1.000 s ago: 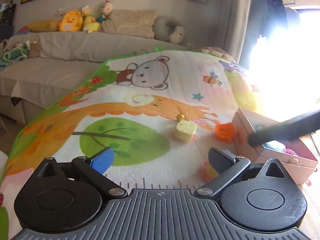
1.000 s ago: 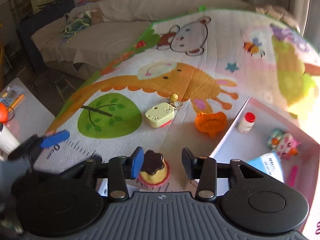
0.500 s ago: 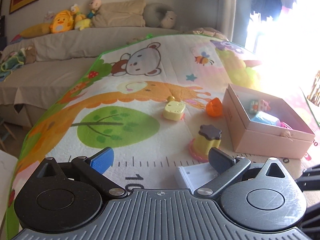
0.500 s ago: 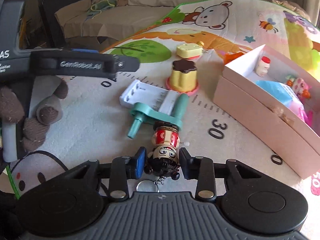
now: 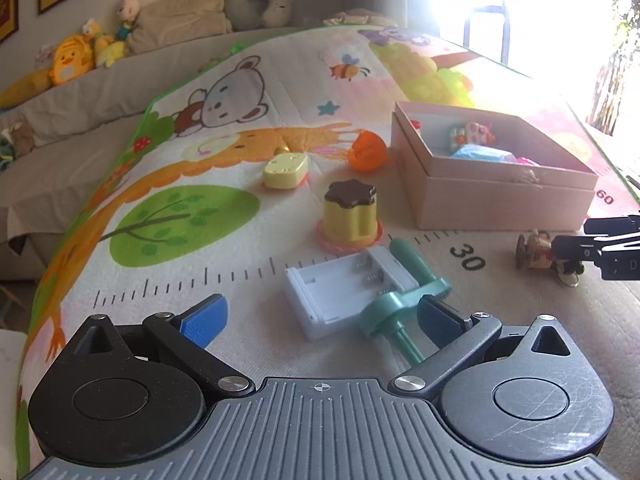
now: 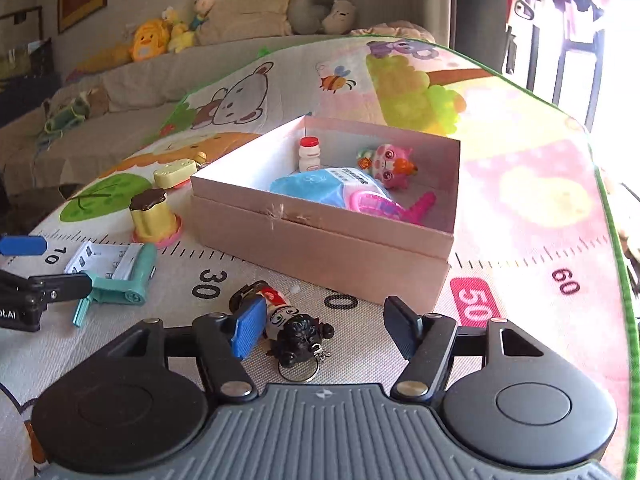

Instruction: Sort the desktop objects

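Observation:
My left gripper is open and empty, just behind a white battery holder and a teal crank toy lying on the play mat. My right gripper is open; a doll keychain lies on the mat between its fingers, beside the blue left pad. The same doll shows in the left wrist view by the right gripper's tip. A pink box holds several toys. A pudding toy, a yellow keychain and an orange toy stand on the mat.
The play mat covers the table. A sofa with plush toys runs behind it. Bright window glare fills the right side. The left gripper's tip shows at the left edge of the right wrist view.
My right gripper has opened and let go of the doll keychain, which now lies on the mat. Both grippers have swung right, toward the box.

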